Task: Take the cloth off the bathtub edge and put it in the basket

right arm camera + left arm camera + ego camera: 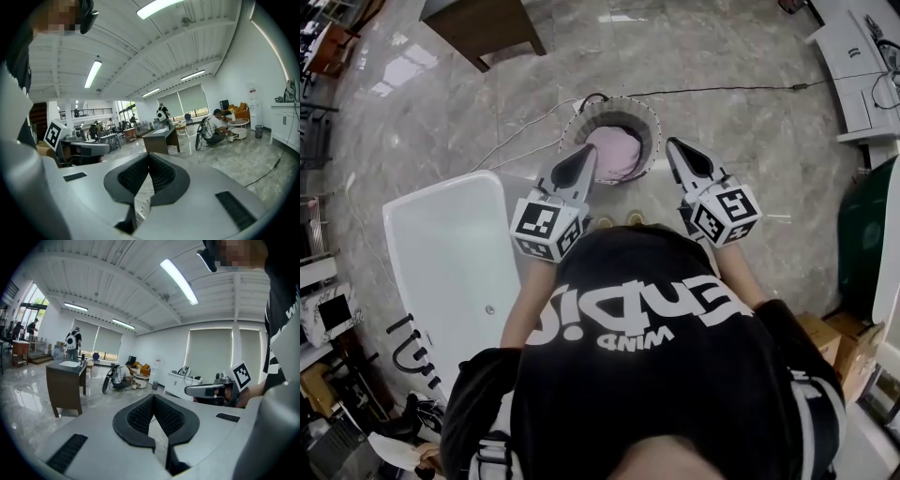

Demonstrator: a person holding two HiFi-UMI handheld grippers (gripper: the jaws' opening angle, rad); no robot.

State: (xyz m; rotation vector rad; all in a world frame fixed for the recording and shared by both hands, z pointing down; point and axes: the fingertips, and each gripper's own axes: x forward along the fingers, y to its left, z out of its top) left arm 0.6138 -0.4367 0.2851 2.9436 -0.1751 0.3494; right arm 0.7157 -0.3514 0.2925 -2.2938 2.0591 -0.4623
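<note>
A pink cloth [614, 155] lies bunched inside the round basket [581, 117], which stands on the marble floor just beyond the end of the white bathtub [441, 262]. Both grippers are held up level in front of the person's chest, on the near side of the basket. My left gripper [586, 155] is shut and holds nothing; its tips [152, 397] meet. To the basket's right, my right gripper [672, 145] is likewise shut and empty, with its tips [149, 154] meeting. Each gripper shows in the other's view, the right gripper [187, 390] and the left gripper [105, 149].
A dark wooden cabinet [483, 28] stands at the far left, and a cable [722, 89] runs across the floor to the basket. At the right are a white counter [862, 66], a green object [862, 234] and cardboard boxes [844, 347]. A person crouches by a motorbike [123, 376] far off.
</note>
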